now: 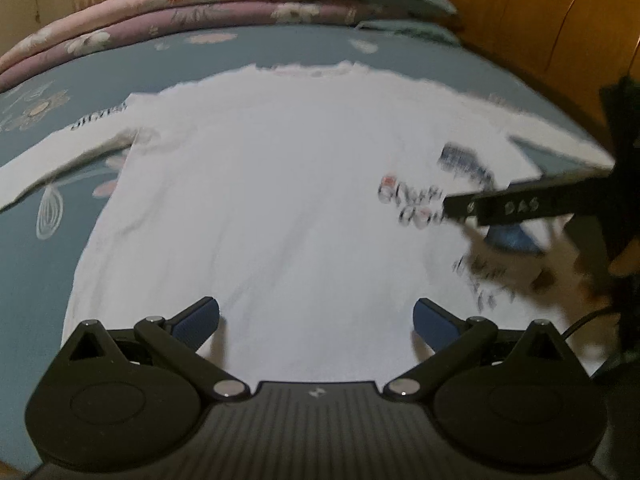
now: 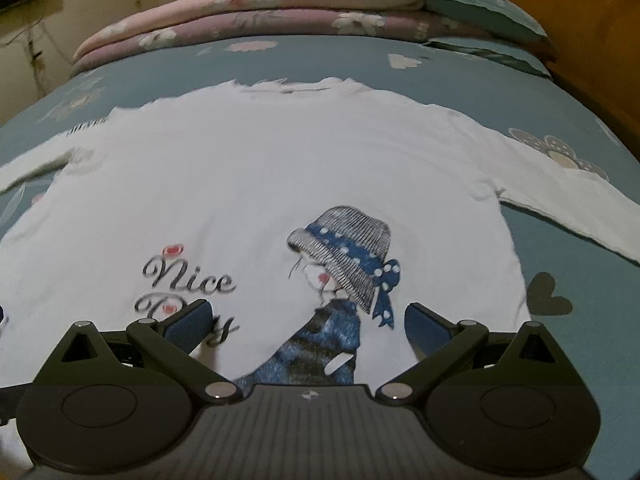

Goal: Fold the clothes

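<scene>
Shirt (image 2: 280, 168) lay flat, face-up on bed (image 2: 580, 340), sleeves spread. Thin, limp, light knit; best pinched at hem corners or sleeve cuffs. Left gripper (image 1: 316, 326) and right gripper (image 2: 306, 322) both spread, empty.

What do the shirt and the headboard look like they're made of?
Shirt: soft white knit, probably cotton jersey; matte, lies limp and flat with small creases, printed girl and lettering. Headboard: wood or wood veneer, orange-brown, smooth with slight sheen; grain is too blurred to confirm.
</scene>
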